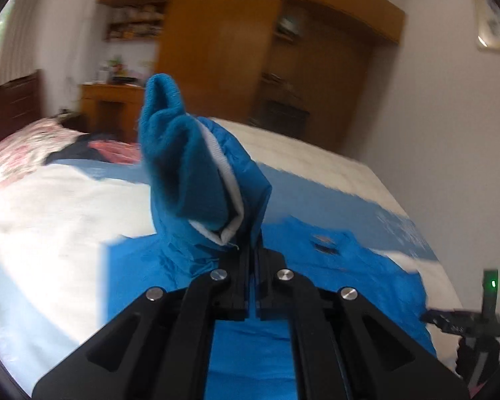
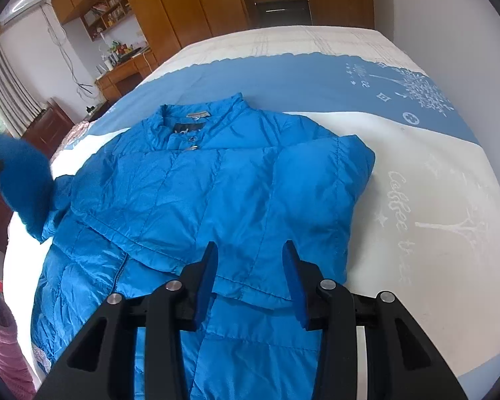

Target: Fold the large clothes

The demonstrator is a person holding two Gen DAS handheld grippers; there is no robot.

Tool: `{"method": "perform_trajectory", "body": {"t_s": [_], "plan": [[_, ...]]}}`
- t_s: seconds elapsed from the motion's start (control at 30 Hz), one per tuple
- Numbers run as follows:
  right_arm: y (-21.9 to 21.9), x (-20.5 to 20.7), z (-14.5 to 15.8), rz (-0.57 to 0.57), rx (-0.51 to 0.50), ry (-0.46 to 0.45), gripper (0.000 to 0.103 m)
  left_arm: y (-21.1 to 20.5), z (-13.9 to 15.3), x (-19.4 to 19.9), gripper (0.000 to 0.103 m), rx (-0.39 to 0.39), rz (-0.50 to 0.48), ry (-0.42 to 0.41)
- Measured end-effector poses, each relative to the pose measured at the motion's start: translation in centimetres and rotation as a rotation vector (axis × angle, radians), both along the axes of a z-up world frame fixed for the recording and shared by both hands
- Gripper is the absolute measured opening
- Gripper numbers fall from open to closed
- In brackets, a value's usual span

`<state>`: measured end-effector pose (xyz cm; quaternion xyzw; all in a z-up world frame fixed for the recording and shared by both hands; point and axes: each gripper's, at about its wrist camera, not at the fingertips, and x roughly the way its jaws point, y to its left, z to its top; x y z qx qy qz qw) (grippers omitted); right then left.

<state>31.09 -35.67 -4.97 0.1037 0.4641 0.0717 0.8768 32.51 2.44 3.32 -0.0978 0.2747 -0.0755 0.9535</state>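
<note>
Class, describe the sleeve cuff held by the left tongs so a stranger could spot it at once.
Start at the bed with its blue-and-white cover, where a bright blue puffer jacket lies flat. The left tongs lift one sleeve off it. Its cuff is fuzzy knit with a white lining edge, unlike the shiny quilted fabric around it.

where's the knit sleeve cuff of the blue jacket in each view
Left wrist: knit cuff at centre, sticking up above the shut left gripper that pinches the sleeve.
Right wrist: same cuff at far left edge, raised beside the jacket.
Shared landmark: the jacket's collar snaps.
</note>
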Motion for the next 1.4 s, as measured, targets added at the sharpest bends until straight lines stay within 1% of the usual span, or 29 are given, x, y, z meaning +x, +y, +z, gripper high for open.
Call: {"method": "perform_trajectory", "body": {"t_s": [0.1, 0.2, 0.23, 0.3, 0.43, 0.5, 0.6, 0.63, 0.67, 0.7, 0.73, 0.77, 0.9, 0.93, 0.97, 1.03, 1.1, 1.13, 1.17, 1.27, 1.3, 1.4], "plan": [[0.0, 0.0, -0.1, 0.004, 0.003, 0.003, 0.04, -5.2, -2.9, 3.0, 0.0, 0.041, -0.091, 0.066], [0.0, 0.1, -0.4, 0.004, 0.003, 0.008, 0.04, -7.9, -5.9, 5.1, 0.0, 0.043, -0.151, 0.147], [-0.1, 0.2, -0.5, 0.006, 0.005, 0.011, 0.04, -9.0, -7.5, 6.1, 0.0, 0.051, -0.174, 0.185], [0.0, 0.4, -0.9, 0.007, 0.005, 0.021, 0.04, -10.0, -10.0, 6.7, 0.0, 0.064, -0.217, 0.237], [0.1, 1.0, -1.8, 0.003, -0.001, 0.043, 0.04, -10.2, -14.2, 6.9, 0.001, 0.082, -0.275, 0.331], [0.1, 1.2, -2.3, -0.001, -0.001, 0.056, 0.04, -9.5, -14.7, 6.9, 0.003, 0.065, -0.29, 0.359], [0.1, 1.3, -2.4, -0.001, 0.001, 0.055, 0.04, -8.6, -13.5, 5.8, 0.005, 0.054, -0.305, 0.353], [0.2, 1.2, -2.4, 0.001, -0.001, 0.051, 0.04, -8.1, -12.7, 5.3, 0.01, 0.042, -0.318, 0.346], [0.3, 1.2, -2.3, 0.004, -0.003, 0.049, 0.04, -8.0, -12.0, 4.7, 0.02, 0.028, -0.331, 0.341], [0.5, 1.1, -2.2, 0.009, -0.008, 0.047, 0.04, -8.0, -11.3, 4.2, 0.025, 0.012, -0.342, 0.338], [0.7, 1.1, -2.1, 0.014, -0.015, 0.045, 0.04, -7.5, -10.5, 3.4, 0.036, -0.018, -0.357, 0.33], [1.0, 1.0, -2.0, 0.018, -0.019, 0.043, 0.04, -7.8, -10.1, 3.1, 0.04, -0.03, -0.363, 0.323], [2.3, 0.8, -1.4, 0.04, -0.052, 0.032, 0.04, -5.9, -8.1, 1.2, 0.04, -0.058, -0.331, 0.268], [2.6, 0.8, -1.2, 0.048, -0.059, 0.028, 0.041, -4.7, -7.8, 1.2, 0.041, -0.057, -0.302, 0.254], [3.0, 0.9, -1.0, 0.057, -0.06, 0.024, 0.042, -4.0, -7.4, 1.2, 0.042, -0.043, -0.274, 0.248], [3.6, 1.1, -0.6, 0.072, -0.06, 0.018, 0.047, -2.4, -7.0, 1.4, 0.042, 0.024, -0.174, 0.254], [4.4, 1.6, -0.3, 0.087, -0.056, 0.02, 0.047, -1.0, -7.5, 2.0, 0.042, 0.078, -0.094, 0.256], [5.0, 2.1, -0.2, 0.099, -0.055, 0.023, 0.047, -0.2, -8.1, 2.5, 0.04, 0.115, -0.039, 0.269], [5.6, 2.6, -0.1, 0.112, -0.055, 0.026, 0.047, 0.7, -8.7, 3.1, 0.04, 0.124, -0.008, 0.288], [7.0, 3.9, -0.2, 0.135, -0.042, 0.045, 0.047, 2.0, -10.8, 4.5, 0.04, 0.076, -0.007, 0.359], [7.6, 4.6, -0.2, 0.15, -0.011, 0.055, 0.048, 2.2, -11.4, 4.7, 0.04, 0.064, -0.008, 0.37], [8.5, 6.2, -0.4, 0.172, 0.075, 0.085, 0.06, 2.2, -11.7, 4.7, 0.04, 0.065, -0.017, 0.361]]}}
